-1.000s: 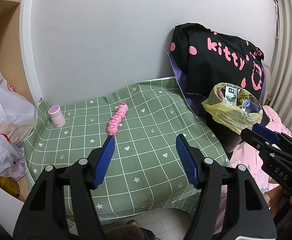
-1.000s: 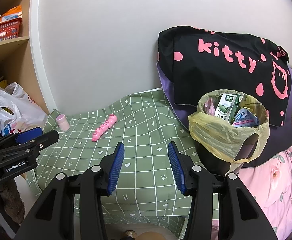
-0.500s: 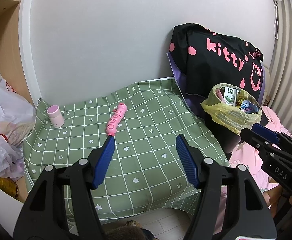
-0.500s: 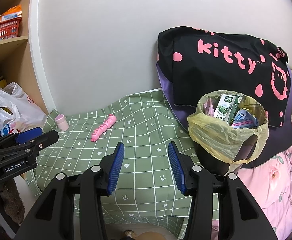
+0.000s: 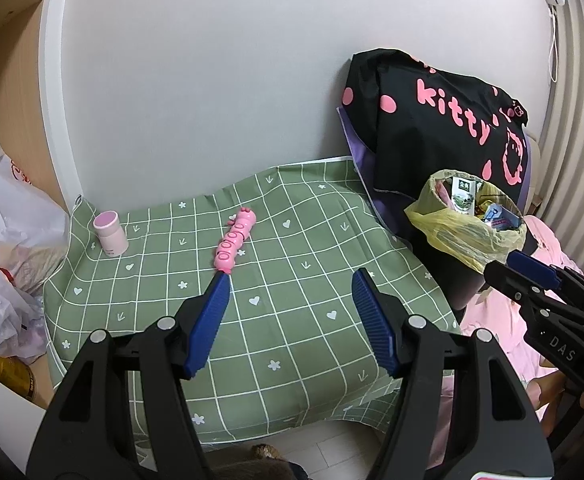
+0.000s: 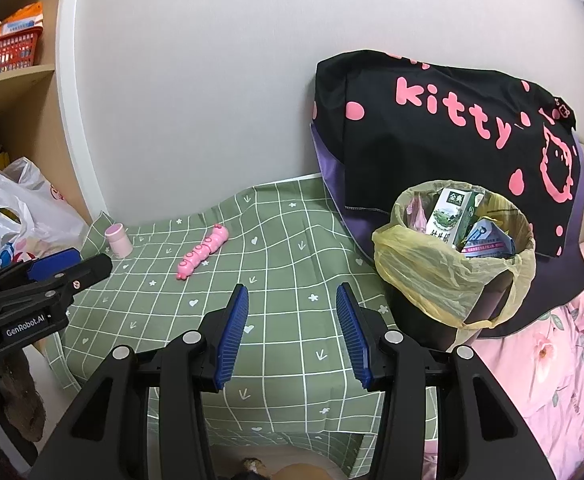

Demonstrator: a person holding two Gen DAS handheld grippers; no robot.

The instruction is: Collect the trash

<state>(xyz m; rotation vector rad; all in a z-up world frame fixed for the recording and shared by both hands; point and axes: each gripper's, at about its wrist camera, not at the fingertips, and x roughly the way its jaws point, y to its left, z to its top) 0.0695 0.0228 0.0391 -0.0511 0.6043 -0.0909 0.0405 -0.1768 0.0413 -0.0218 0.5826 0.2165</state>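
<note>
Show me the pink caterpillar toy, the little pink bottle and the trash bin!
pink caterpillar toy [image 5: 236, 238], left wrist view, middle of its body.
little pink bottle [image 5: 111, 235], left wrist view, its side.
trash bin [image 6: 423, 276], right wrist view, yellow liner's outer fold.

"kitty" in pink: black bag. "GenRobot.AI": left hand-held gripper. "DAS": right hand-held gripper.

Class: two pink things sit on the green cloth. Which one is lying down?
The long pink caterpillar toy lies flat; the small pink bottle stands upright near the cloth's corner.
</note>
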